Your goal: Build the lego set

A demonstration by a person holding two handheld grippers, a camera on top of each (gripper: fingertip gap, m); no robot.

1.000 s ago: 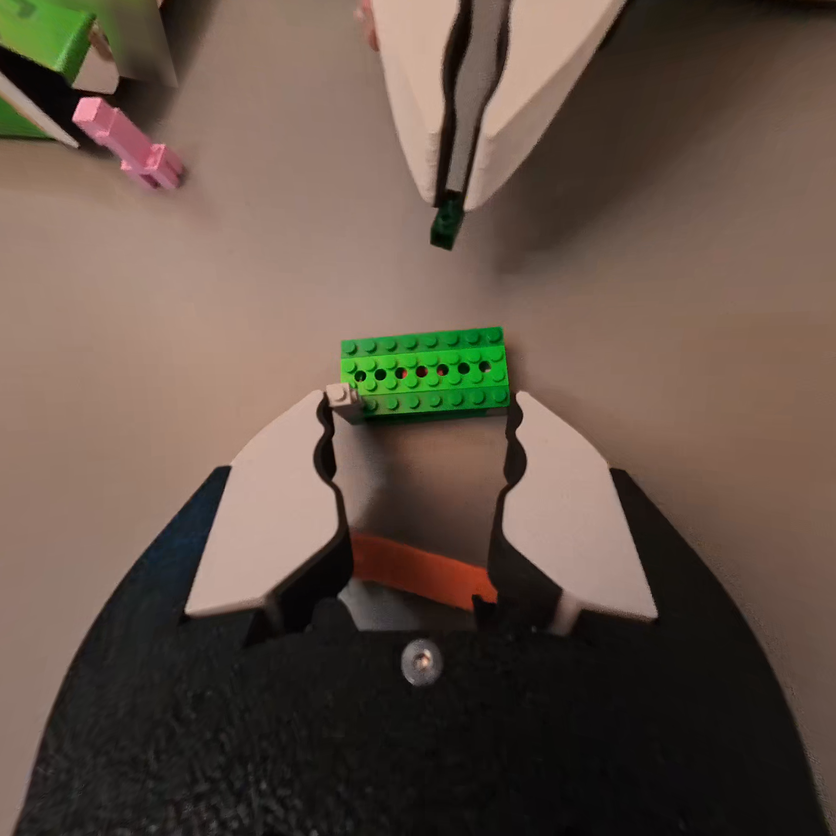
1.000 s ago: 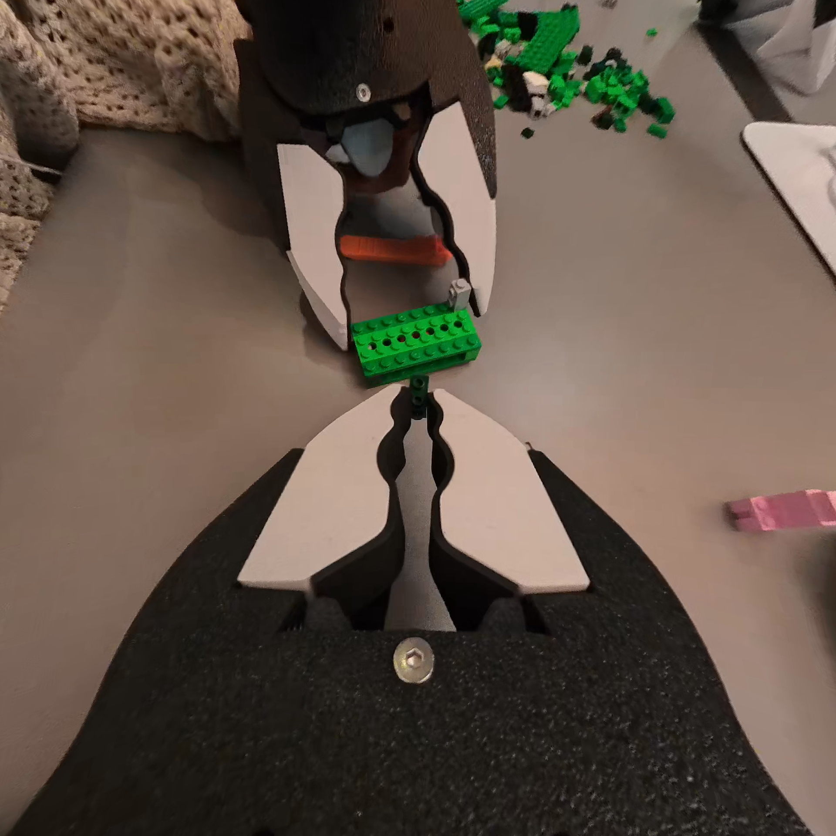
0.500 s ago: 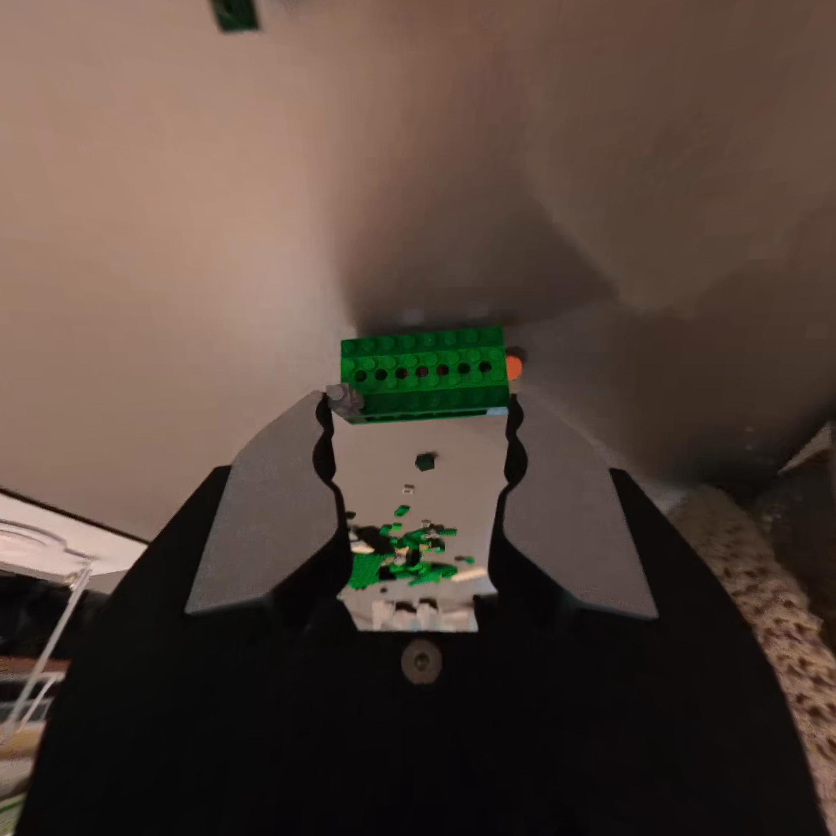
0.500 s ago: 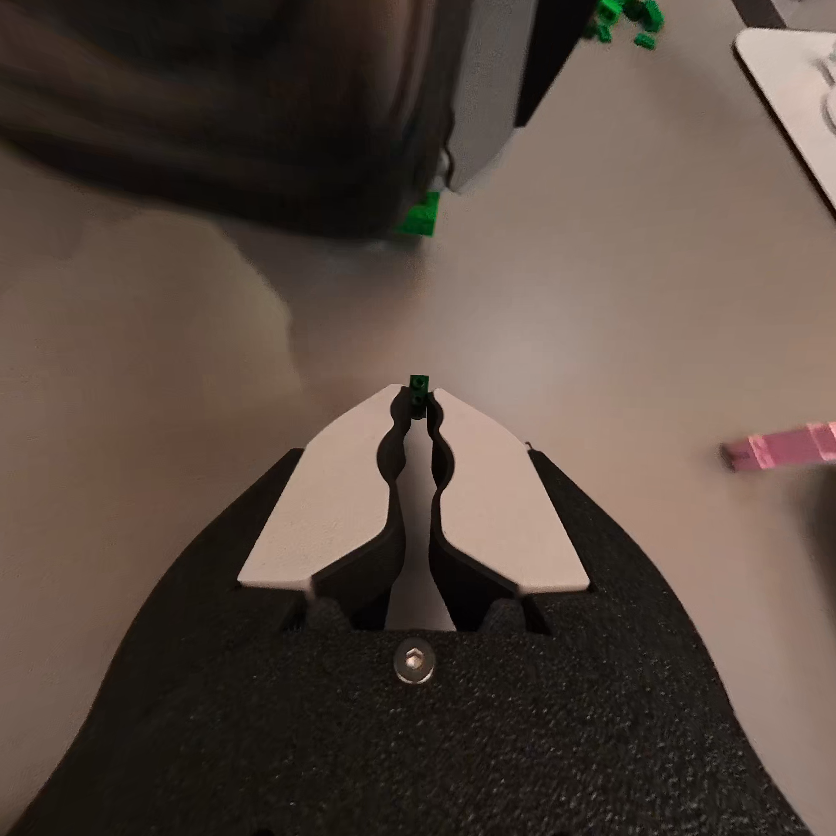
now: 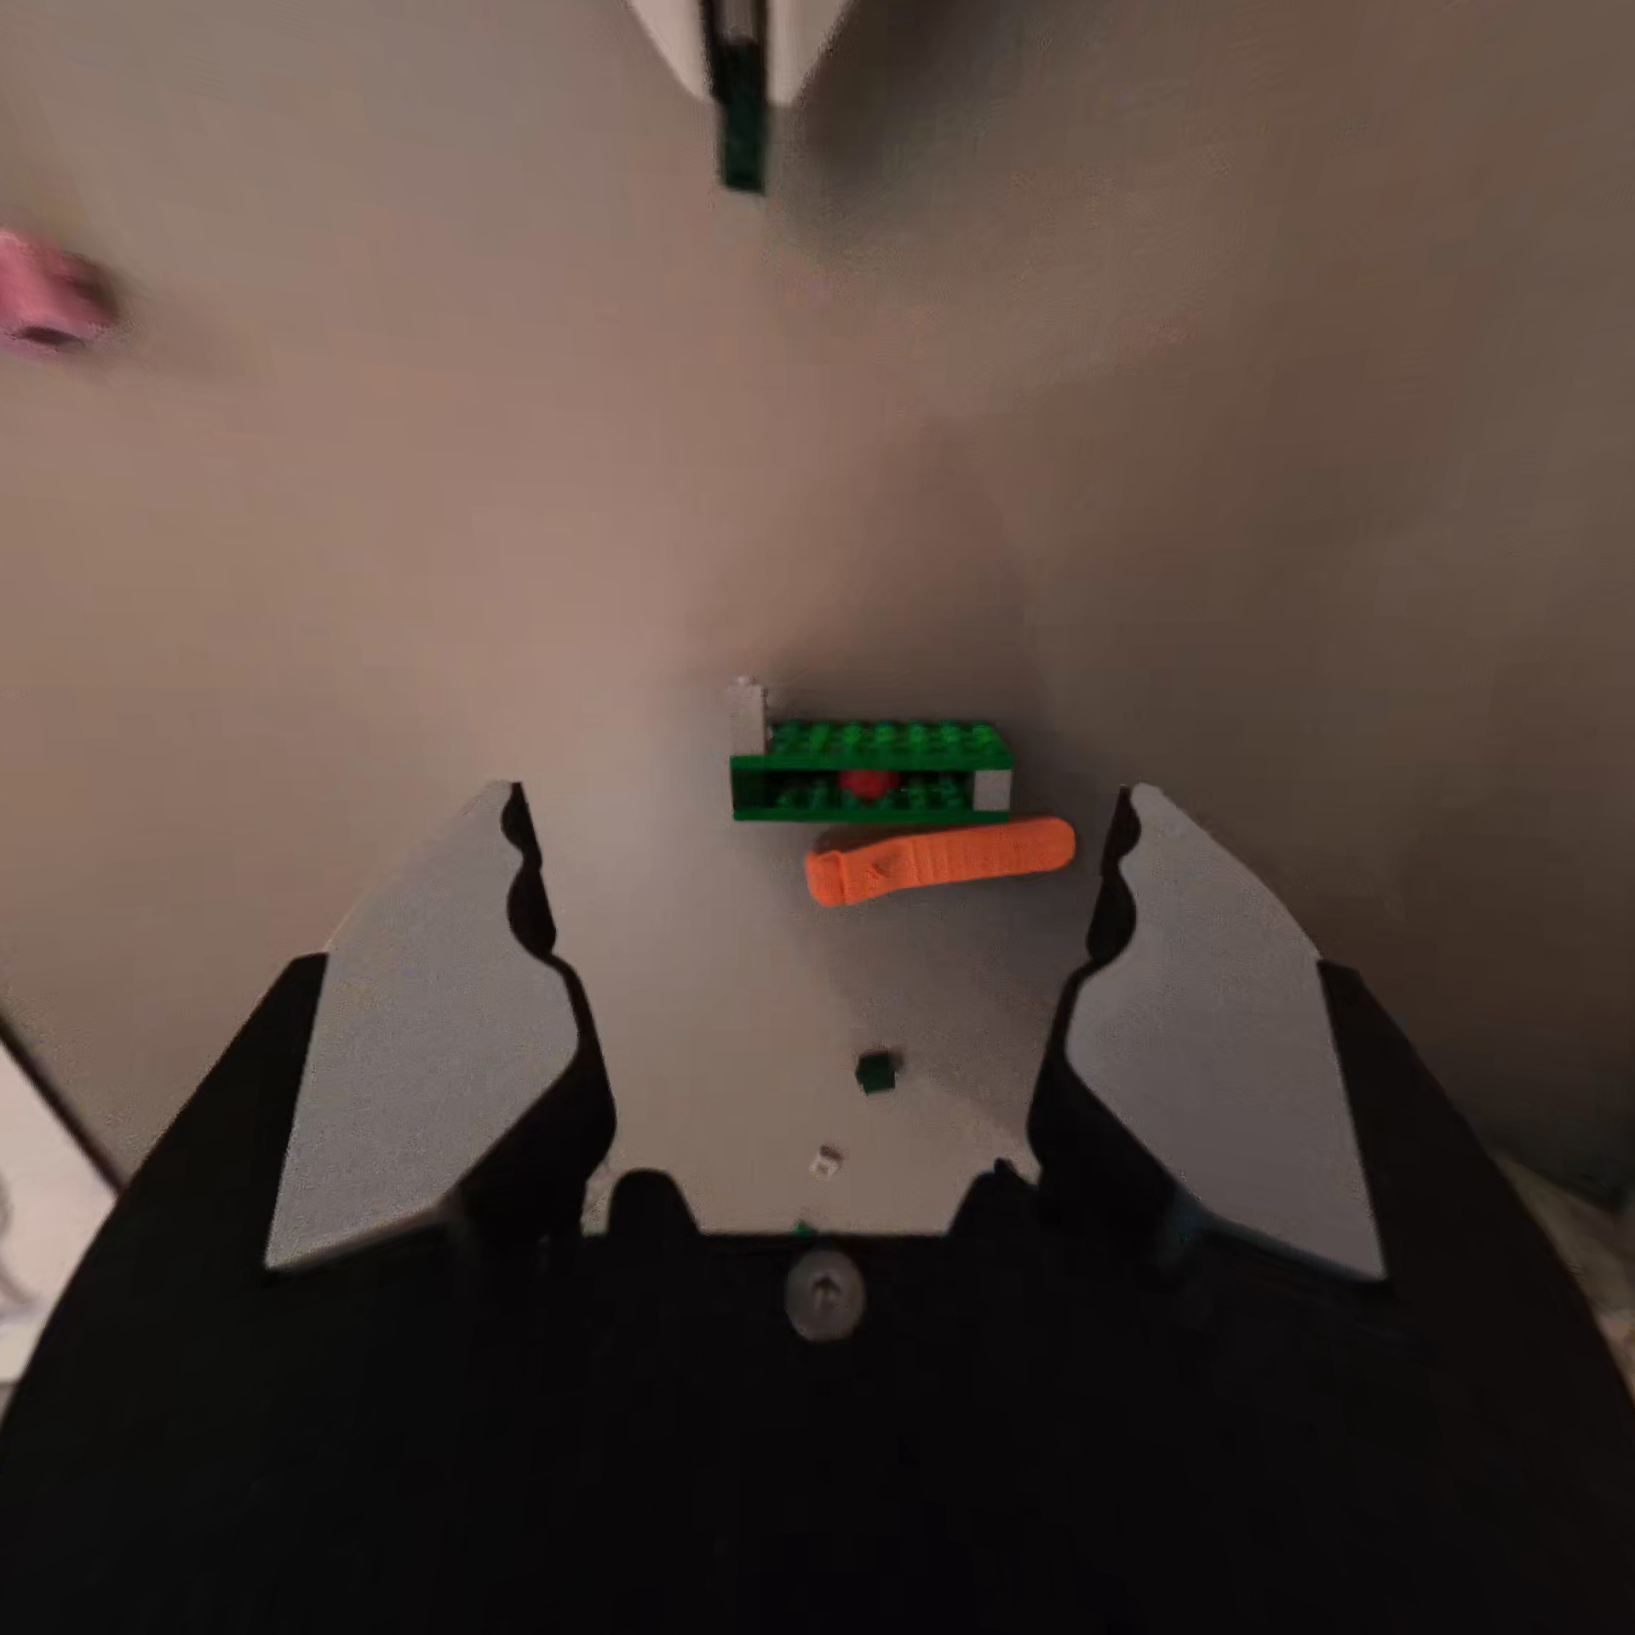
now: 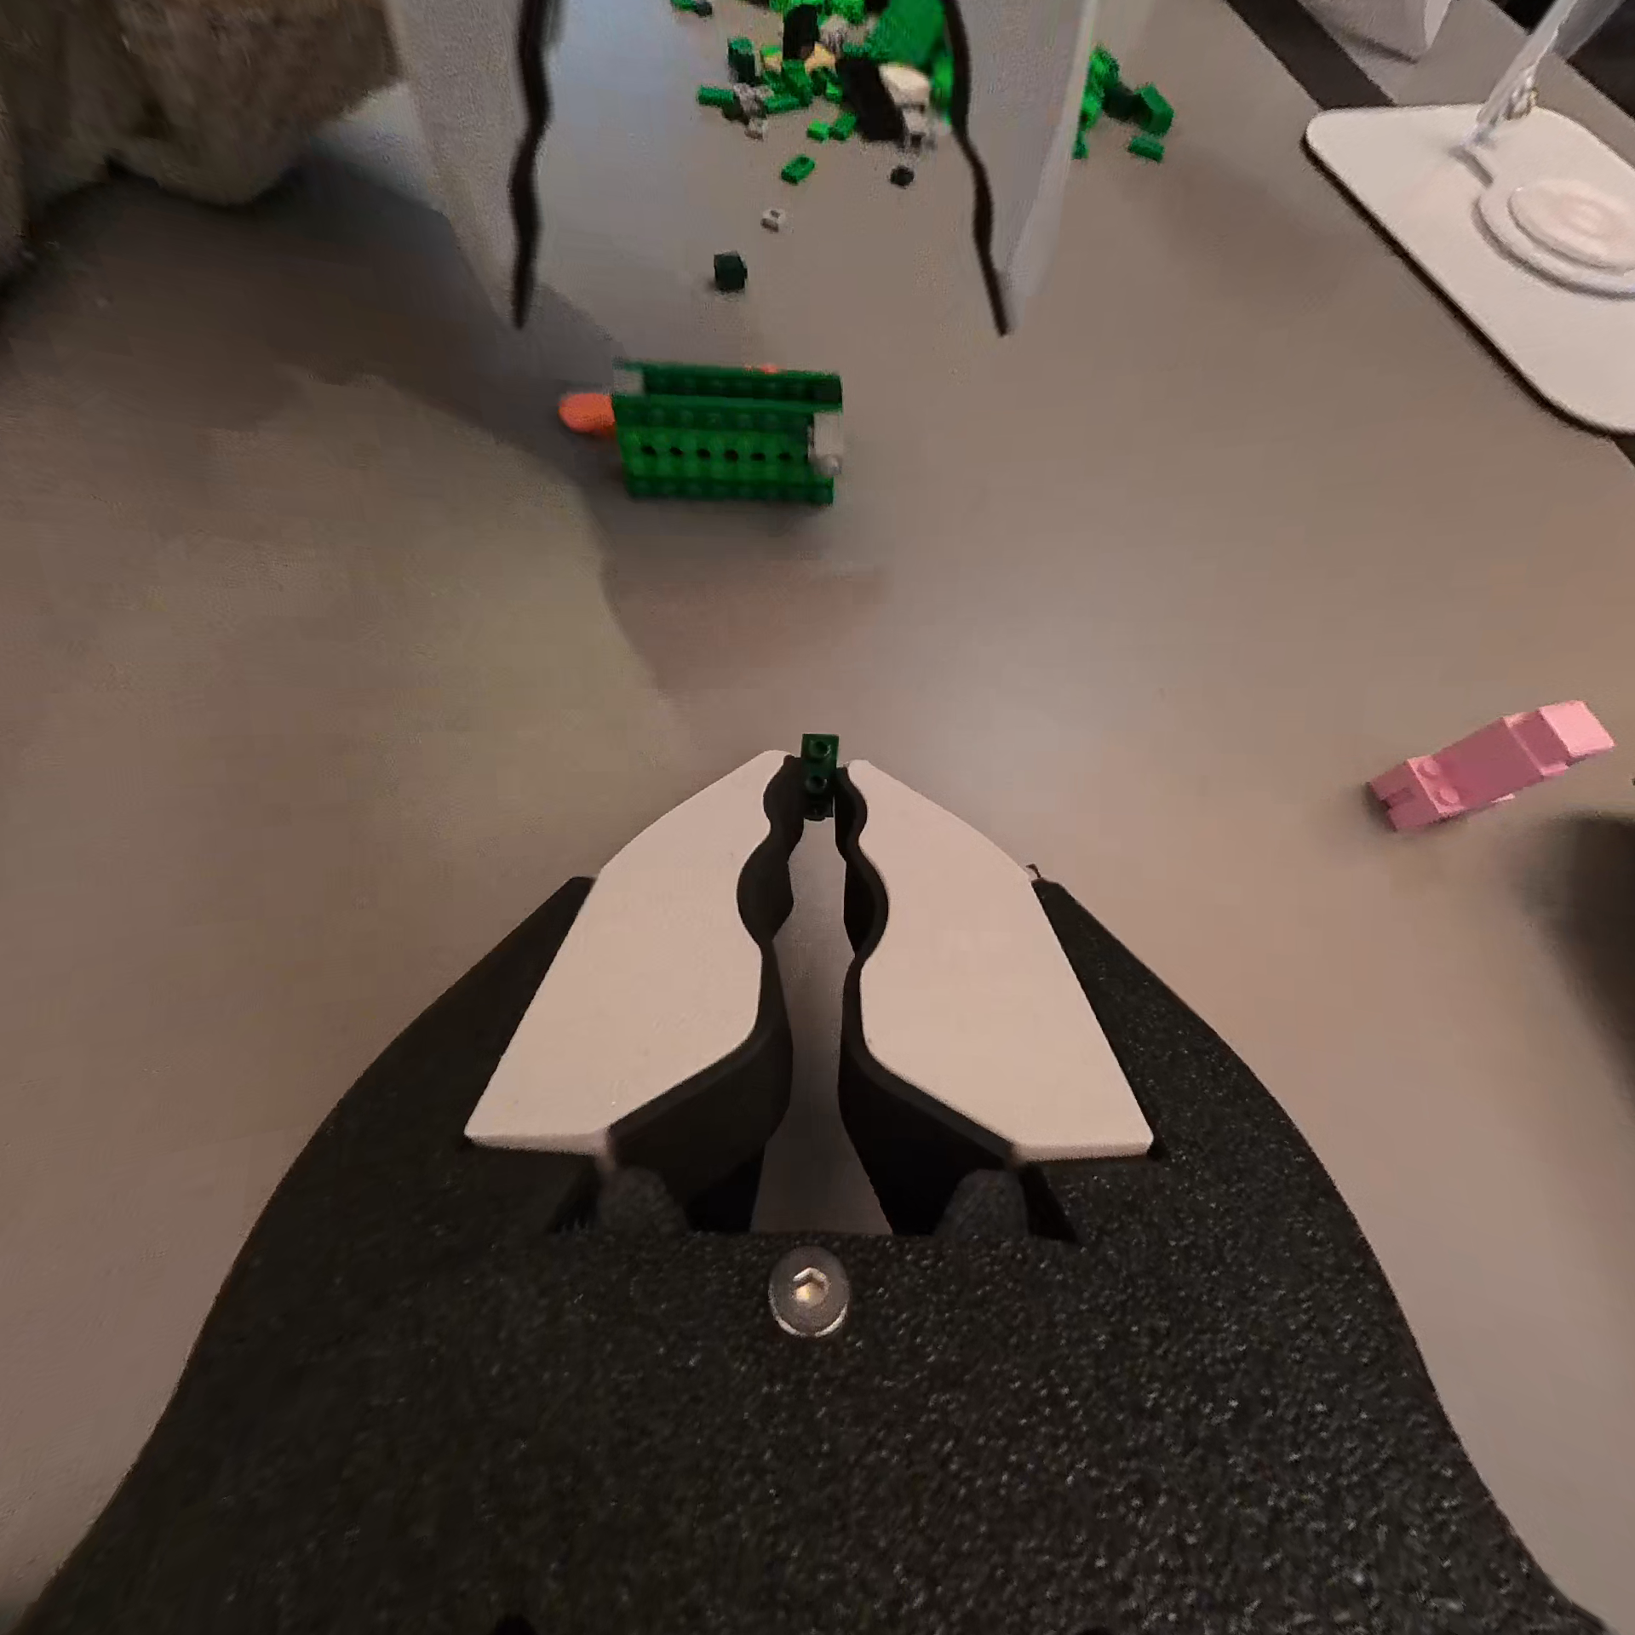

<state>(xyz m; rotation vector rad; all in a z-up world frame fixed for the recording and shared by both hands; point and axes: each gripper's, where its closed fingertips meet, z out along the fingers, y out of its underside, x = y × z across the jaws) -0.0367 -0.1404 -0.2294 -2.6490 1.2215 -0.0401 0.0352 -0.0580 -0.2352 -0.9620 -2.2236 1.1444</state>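
Note:
The green brick assembly [image 5: 871, 770] lies on the table with a grey piece at one end, and shows in the right wrist view [image 6: 725, 433] too. My left gripper [image 5: 818, 796] is open wide and empty, its fingertips just short of the assembly on either side. It also shows at the top of the right wrist view [image 6: 761, 323]. My right gripper [image 6: 818, 779] is shut on a small dark green brick [image 6: 818, 770] and is well back from the assembly. It shows at the top of the left wrist view [image 5: 741, 97] with the brick [image 5: 741, 142].
An orange brick separator [image 5: 938, 860] lies beside the assembly. A loose dark green brick [image 6: 730, 270] and a pile of green bricks [image 6: 885, 80] lie beyond. A pink piece [image 6: 1486, 765] lies at the right, a white mat [image 6: 1460, 265] at far right, and a knit blanket [image 6: 177, 88] at top left. Some 12 centimetres of space lies between my two pairs of fingers. Measured from the fingertips, the orange brick separator [image 5: 938, 860] is 5 centimetres or so from the left gripper and 15 centimetres from the right.
My left gripper lifted and turned the assembly, then let it go on the table and opened wider. My right gripper kept the dark green brick and is now farther from the assembly.

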